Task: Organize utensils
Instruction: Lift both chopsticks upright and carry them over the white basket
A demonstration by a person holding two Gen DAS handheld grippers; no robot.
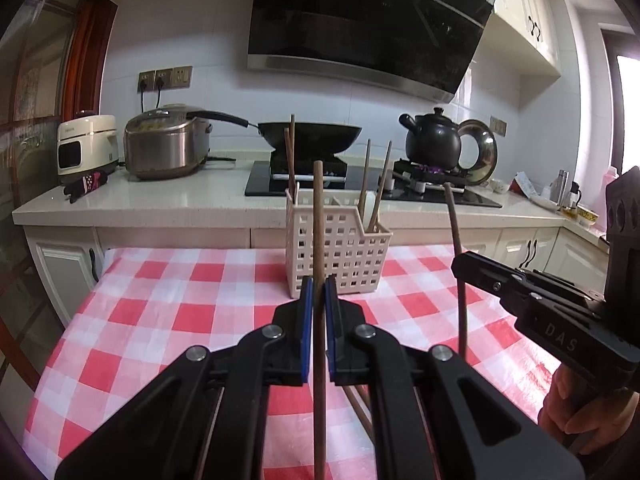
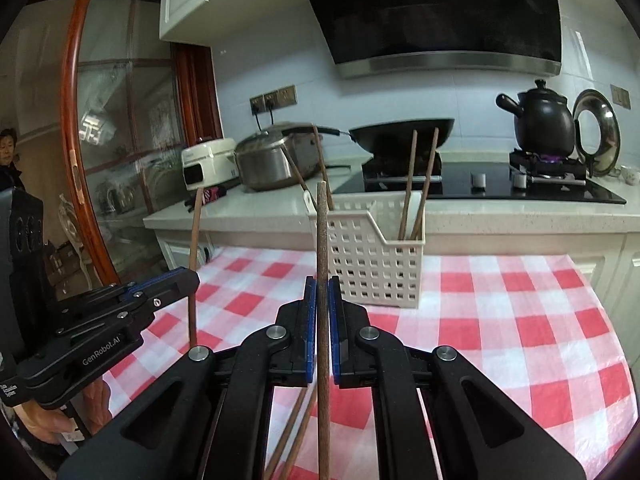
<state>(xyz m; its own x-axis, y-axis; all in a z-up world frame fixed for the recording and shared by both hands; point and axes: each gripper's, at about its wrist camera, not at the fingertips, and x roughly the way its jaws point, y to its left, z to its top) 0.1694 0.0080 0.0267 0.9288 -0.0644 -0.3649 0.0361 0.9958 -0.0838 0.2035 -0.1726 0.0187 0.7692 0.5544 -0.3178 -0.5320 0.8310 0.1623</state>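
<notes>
My left gripper (image 1: 319,285) is shut on a brown chopstick (image 1: 318,216) that stands upright above the red-and-white checked tablecloth (image 1: 172,304). At the right of that view, my right gripper (image 1: 461,266) pinches a second chopstick (image 1: 453,216). In the right wrist view, my right gripper (image 2: 322,283) grips its chopstick (image 2: 321,232) upright, and the left gripper (image 2: 193,276) holds its own stick (image 2: 195,228). Just beyond both stands a white slotted basket (image 1: 340,252) (image 2: 376,268) with several chopsticks (image 1: 366,176) (image 2: 410,184) leaning in it. Two loose chopsticks (image 2: 296,432) lie on the cloth below the grippers.
Behind the table runs a kitchen counter (image 1: 180,200) with a rice cooker (image 1: 86,148), a pressure cooker (image 1: 166,144), a wok (image 1: 310,134) and a black kettle (image 1: 434,140) over a lit burner. A person (image 2: 8,156) stands behind the glass door at far left.
</notes>
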